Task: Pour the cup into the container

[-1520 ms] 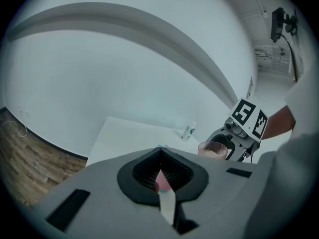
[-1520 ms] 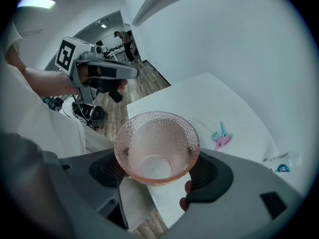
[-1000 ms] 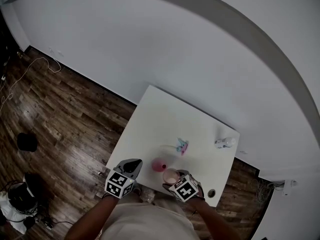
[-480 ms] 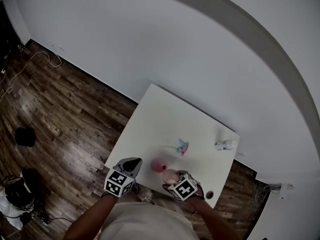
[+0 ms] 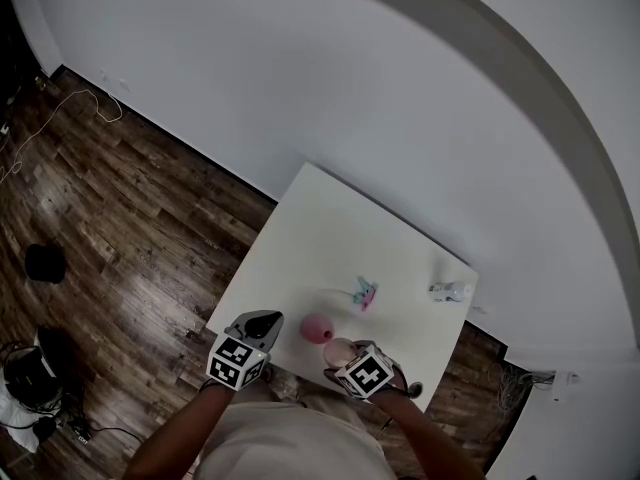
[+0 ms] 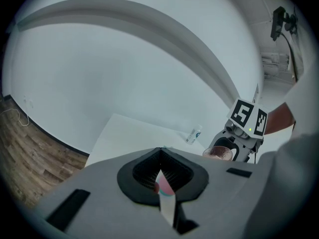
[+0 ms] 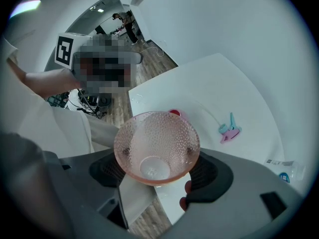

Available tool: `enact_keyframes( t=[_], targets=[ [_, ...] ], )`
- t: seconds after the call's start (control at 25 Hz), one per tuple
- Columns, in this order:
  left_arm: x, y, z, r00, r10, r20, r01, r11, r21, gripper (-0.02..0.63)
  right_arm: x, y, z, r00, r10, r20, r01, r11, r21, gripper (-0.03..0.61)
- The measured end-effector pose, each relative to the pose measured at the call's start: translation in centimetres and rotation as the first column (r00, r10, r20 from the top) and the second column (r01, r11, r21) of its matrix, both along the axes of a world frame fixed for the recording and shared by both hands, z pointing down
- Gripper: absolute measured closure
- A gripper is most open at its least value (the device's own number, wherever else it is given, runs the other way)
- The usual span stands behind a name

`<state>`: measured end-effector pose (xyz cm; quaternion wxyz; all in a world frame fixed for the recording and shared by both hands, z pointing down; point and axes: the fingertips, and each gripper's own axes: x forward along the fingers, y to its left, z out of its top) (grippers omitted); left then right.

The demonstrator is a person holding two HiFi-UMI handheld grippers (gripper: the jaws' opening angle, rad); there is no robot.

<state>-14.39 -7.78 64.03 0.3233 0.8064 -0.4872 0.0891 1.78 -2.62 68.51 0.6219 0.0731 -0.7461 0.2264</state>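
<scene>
Two risks stand out from how things sit. The right gripper [image 7: 155, 176] has its jaws closed on the flared wall of the pink pebbled cup [image 7: 149, 138], pinching it from both sides. It holds the cup over the near part of the white table [image 5: 330, 228], just beside the small pink container [image 5: 318, 328], whose rim peeks past the cup's far lip in the right gripper view. The container's mouth looks small against the cup's wide rim, so a quick tilt could throw the contents past it onto the table. What the cup carries is hard to make out through the pebbled glass; it may be something clear or very little. The wall slopes like a cone, so the cup could slide out of the pads as it tips. The left gripper [image 6: 162, 176] has its jaws drawn together on nothing and hovers at the table's near edge, left of the container. Nothing steadies the container, so a knock from the cup's rim could topple it. A pink-and-teal clip [image 5: 364, 294] and a small bottle [image 5: 450, 290] lie well apart from the pour.
</scene>
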Motion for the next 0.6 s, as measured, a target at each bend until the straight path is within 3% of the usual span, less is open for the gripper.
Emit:
enact_keyframes(
  t=[0.6],
  targets=[
    [0.15, -0.06, 0.38, 1.0, 0.008, -0.003, -0.008, 1.0, 0.017, 0.603, -0.21, -0.09, -0.07, 0.999, -0.016, -0.048, 0.014, 0.999, -0.04, 0.215]
  ],
)
